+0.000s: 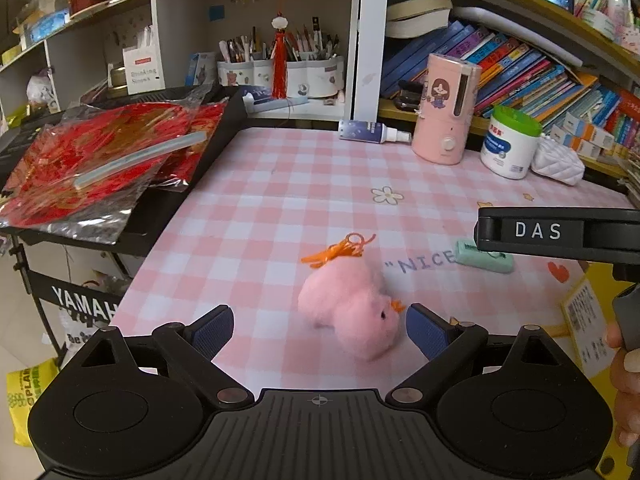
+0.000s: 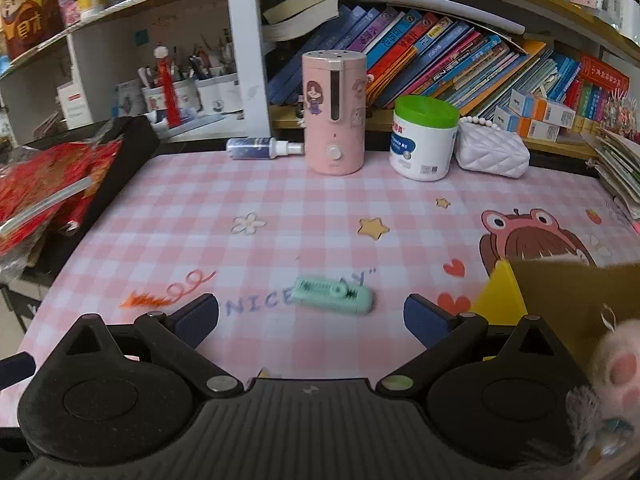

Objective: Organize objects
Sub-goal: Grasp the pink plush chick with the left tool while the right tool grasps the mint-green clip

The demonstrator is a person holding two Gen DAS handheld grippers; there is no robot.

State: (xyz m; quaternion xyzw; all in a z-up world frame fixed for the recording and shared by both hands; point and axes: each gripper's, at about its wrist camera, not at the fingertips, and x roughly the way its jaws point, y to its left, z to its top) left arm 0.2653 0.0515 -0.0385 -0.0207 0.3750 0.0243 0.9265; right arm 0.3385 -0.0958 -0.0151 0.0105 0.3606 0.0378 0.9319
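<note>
A pink plush toy (image 1: 352,312) with an orange cord (image 1: 340,250) lies on the pink checked mat (image 1: 280,200). My left gripper (image 1: 320,332) is open, its jaws on either side of the plush's near end. A mint green clip-like object (image 2: 331,295) lies on the mat by the word "NICE"; it also shows in the left wrist view (image 1: 484,258). My right gripper (image 2: 311,316) is open and empty just in front of the green object; its body shows in the left wrist view (image 1: 560,232). The orange cord (image 2: 160,296) shows at the left of the right wrist view.
At the back stand a pink humidifier (image 2: 334,114), a spray bottle (image 2: 260,148), a white jar with green lid (image 2: 424,140) and a white quilted purse (image 2: 492,152). Red packets (image 1: 100,156) lie on a black keyboard at left. A cardboard box (image 2: 576,304) with a furry paw toy (image 2: 620,368) is at right.
</note>
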